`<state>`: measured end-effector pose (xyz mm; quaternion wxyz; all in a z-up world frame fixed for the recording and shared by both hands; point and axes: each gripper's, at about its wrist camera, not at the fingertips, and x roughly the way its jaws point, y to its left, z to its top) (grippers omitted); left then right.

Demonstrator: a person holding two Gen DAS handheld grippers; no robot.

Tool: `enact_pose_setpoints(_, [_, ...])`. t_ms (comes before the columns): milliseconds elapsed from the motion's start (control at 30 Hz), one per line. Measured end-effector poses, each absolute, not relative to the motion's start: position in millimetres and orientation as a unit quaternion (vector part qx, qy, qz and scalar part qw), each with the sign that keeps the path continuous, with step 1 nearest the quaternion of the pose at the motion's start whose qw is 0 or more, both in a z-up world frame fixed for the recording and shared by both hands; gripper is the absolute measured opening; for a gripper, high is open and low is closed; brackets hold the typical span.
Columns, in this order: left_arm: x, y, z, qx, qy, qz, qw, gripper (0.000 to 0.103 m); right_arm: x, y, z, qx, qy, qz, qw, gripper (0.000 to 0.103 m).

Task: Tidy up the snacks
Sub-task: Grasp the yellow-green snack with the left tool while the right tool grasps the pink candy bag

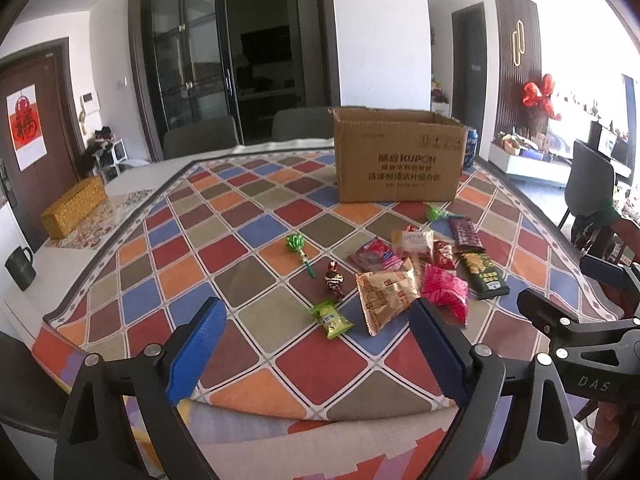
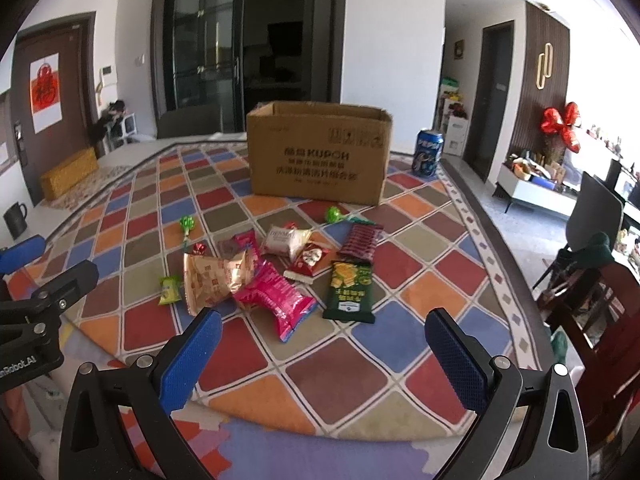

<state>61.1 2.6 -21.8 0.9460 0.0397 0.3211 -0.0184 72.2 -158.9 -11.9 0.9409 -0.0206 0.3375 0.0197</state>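
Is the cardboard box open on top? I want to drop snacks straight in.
Open: the cardboard box stands upright on the tablecloth, no flaps cover its top, and its inner back wall shows. Its contents cannot be seen.

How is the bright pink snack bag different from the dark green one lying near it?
The pink bag is crinkled and puffy; the dark green packet lies flat and smooth. The pink bag sits askew, its end touching the gold bag; the green packet lies apart, pointing roughly toward the cardboard box. The green packet pictures yellow snacks; the pink bag's print is unreadable. Both rest on the checkered tablecloth, outside the box.
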Motion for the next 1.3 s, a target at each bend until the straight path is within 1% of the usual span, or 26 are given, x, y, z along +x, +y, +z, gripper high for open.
enact_pose_setpoints(100, [74,4,-28,0.037,0.336,-0.016,0.941,0.090,86,-156,-17,-0.022,0.348,0.028,0.937,0.102])
enact_pose_setpoints(267, [93,6,-40,0.030,0.360,-0.015,0.932,0.082,110,-152,-25,-0.019,0.366,0.038,0.930,0.102])
enact_pose_setpoints(467, [116,7,-58,0.022,0.394,-0.018,0.919,0.077,136,-145,-41,-0.020,0.395,0.056,0.917,0.096])
enact_pose_setpoints(633, [132,8,-75,0.016,0.422,-0.022,0.906,0.070,152,-141,-55,-0.027,0.418,0.071,0.905,0.089])
enact_pose_setpoints(700, [137,8,-80,0.015,0.432,-0.021,0.901,0.069,158,-140,-60,-0.026,0.426,0.075,0.901,0.087])
enact_pose_setpoints(767, [143,7,-86,0.014,0.445,-0.023,0.895,0.064,163,-140,-65,-0.022,0.434,0.080,0.897,0.083])
enact_pose_setpoints(833, [148,7,-92,0.013,0.455,-0.025,0.890,0.062,167,-139,-70,-0.019,0.442,0.085,0.893,0.081])
enact_pose_setpoints(1000, [158,3,-103,0.011,0.472,-0.029,0.881,0.056,175,-138,-77,-0.023,0.447,0.091,0.889,0.077])
enact_pose_setpoints(1067, [161,2,-107,0.011,0.483,-0.033,0.875,0.051,178,-138,-79,-0.023,0.450,0.092,0.888,0.076])
enact_pose_setpoints(1133, [165,1,-111,0.010,0.489,-0.036,0.871,0.050,181,-138,-81,-0.021,0.454,0.096,0.886,0.075])
enact_pose_setpoints(1300, [173,2,-119,0.006,0.501,-0.035,0.865,0.043,187,-137,-87,-0.020,0.461,0.103,0.881,0.069])
